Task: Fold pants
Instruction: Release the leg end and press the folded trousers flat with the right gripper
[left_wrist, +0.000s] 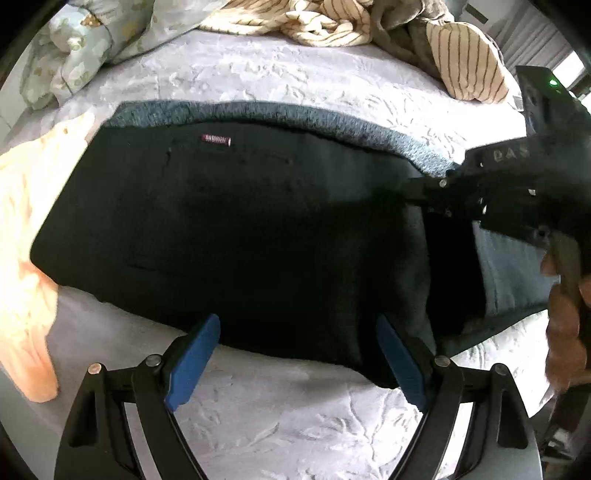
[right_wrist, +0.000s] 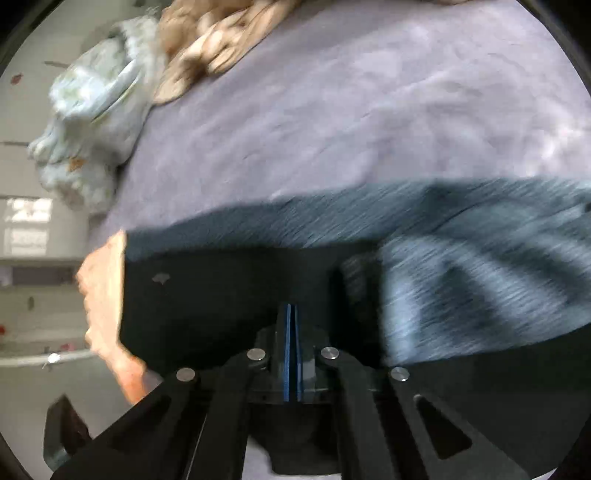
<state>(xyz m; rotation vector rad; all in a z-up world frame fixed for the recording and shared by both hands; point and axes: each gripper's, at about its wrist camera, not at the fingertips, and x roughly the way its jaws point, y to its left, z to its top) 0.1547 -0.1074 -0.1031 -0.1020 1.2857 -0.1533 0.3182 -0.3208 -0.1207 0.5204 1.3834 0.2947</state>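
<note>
Ahead of my left gripper (left_wrist: 297, 354), whose blue pads stand wide apart, bare bedspread (left_wrist: 258, 406) gives me open room up to the black pants (left_wrist: 229, 229). An orange garment (left_wrist: 22, 236) crowds the left side, and my right gripper (left_wrist: 491, 192) reaches in over the pants from the right. Beyond them bare bedspread runs to the striped blanket (left_wrist: 332, 18) and floral pillow (left_wrist: 74, 48).

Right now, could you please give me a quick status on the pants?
Left gripper open, at near edge. Right gripper shut on pants. Peach cloth beside the pants.
</note>
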